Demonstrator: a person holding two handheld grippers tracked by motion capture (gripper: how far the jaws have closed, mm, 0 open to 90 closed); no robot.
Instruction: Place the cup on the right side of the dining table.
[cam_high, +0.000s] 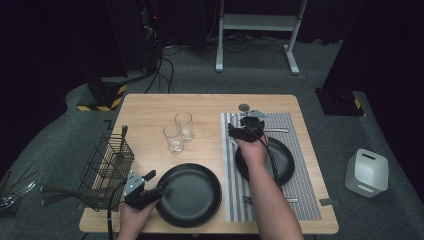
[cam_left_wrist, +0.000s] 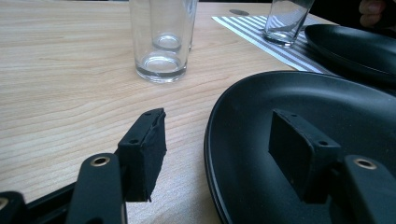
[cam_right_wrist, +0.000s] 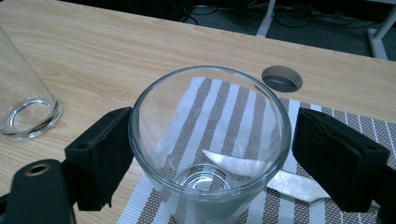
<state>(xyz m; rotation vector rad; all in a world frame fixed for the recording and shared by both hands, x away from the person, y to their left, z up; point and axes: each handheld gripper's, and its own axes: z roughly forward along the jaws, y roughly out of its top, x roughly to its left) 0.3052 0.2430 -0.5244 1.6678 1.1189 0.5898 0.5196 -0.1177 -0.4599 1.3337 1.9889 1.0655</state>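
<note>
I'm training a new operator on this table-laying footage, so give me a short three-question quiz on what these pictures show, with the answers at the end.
1. True or false: the left gripper has its open jaws either side of the rim of the plate on bare wood.
2. What stands between the jaws of the right gripper? A) a drinking glass B) a fork C) a black plate
3. How many glasses stand off the striped placemat, directly on the table?

Key
1. True: one jaw is over the wood, the other over the plate.
2. A: the drinking glass stands on the placemat corner; the jaws are open.
3. Two.
</note>
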